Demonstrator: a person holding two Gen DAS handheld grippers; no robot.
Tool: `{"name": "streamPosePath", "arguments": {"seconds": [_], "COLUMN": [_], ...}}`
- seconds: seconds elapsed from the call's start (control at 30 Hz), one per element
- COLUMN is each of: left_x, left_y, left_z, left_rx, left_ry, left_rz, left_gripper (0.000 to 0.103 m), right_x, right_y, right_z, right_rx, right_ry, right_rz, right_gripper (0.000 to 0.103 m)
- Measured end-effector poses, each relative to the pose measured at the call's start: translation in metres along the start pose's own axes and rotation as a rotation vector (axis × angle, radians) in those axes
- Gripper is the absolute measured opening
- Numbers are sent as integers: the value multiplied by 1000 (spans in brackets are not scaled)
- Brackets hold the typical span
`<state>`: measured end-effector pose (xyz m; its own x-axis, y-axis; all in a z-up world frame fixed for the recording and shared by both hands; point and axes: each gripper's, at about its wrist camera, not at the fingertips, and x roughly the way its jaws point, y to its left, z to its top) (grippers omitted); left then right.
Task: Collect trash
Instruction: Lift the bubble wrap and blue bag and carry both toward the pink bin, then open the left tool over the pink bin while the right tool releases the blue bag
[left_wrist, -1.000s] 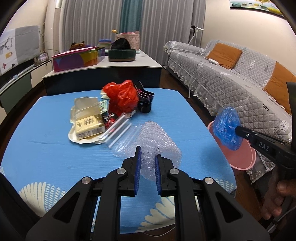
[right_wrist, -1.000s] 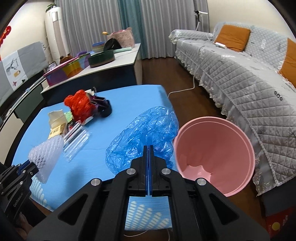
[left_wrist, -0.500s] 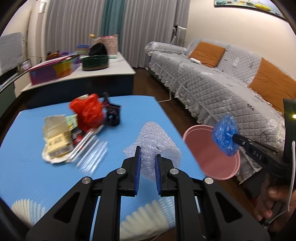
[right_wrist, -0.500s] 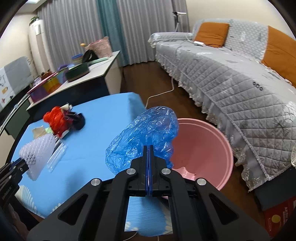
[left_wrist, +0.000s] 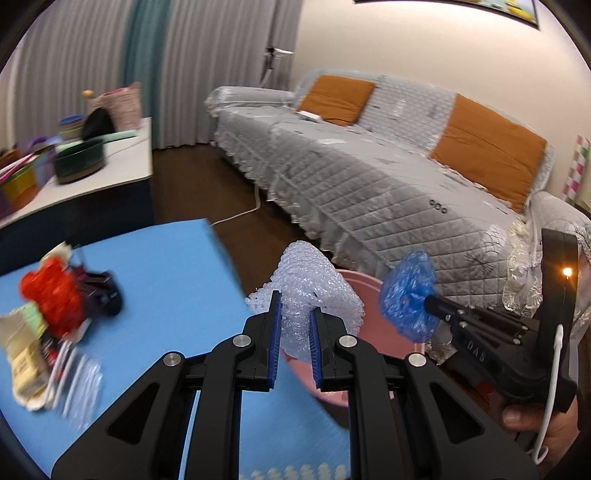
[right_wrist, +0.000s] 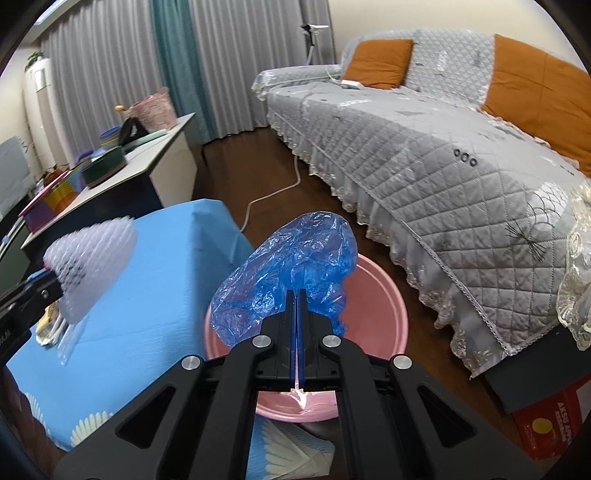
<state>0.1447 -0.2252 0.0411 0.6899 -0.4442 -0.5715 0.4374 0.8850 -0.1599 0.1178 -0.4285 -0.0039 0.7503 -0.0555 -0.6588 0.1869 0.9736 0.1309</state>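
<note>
Grey quilted sofa (right_wrist: 443, 147) and dark wood floor are filling the space beyond both tongs, with the blue-clothed counter (right_wrist: 155, 295) lying off to their left side.

The left tongs (left_wrist: 294, 321) are pinching a wad of bubble wrap (left_wrist: 310, 291), their blue pads pressing into it from both sides with a narrow gap between them. The right tongs (right_wrist: 297, 314) are pressed fully together on a thin fold of the blue plastic bag (right_wrist: 291, 269), which is billowing up past their tips. Both pieces are being carried high and clear of the counter, probably so they can be let go into the pink bin (right_wrist: 373, 295) standing on the floor just past the counter's edge. The blue bag is already hanging over the bin's mouth; the bubble wrap is sitting near the rim, seemingly not quite over the opening.

From the left wrist, the remaining litter is showing off to the left of the tongs: a red plastic bag (left_wrist: 51, 291), a cardboard packet (left_wrist: 22, 362) and clear wrappers, all blurred. That view is also catching the person's fingers (left_wrist: 517, 417) on the other handle. From the right wrist, the bin's full opening is visible below the tongs, which the left wrist view is mostly hiding behind the bubble wrap.
</note>
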Motion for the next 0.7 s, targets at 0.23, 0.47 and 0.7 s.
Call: {"name": "streamPosePath", "arguments": {"seconds": [0.23, 0.47, 0.7], "left_x": [34, 58, 73], "left_y": [-12, -15, -13], "left_z": [9, 7, 6], "left_rx": [30, 40, 48], "left_ry": [31, 70, 98], "left_rz": [-49, -66, -75], "left_gripper": [14, 14, 14], "right_x": [8, 15, 21], "right_y": [-14, -20, -18], "right_z": [2, 3, 4], "right_rx": [7, 12, 9], "right_ry": [-1, 3, 6], "right_rz": [-34, -48, -50], "right_gripper": [0, 0, 0]}}
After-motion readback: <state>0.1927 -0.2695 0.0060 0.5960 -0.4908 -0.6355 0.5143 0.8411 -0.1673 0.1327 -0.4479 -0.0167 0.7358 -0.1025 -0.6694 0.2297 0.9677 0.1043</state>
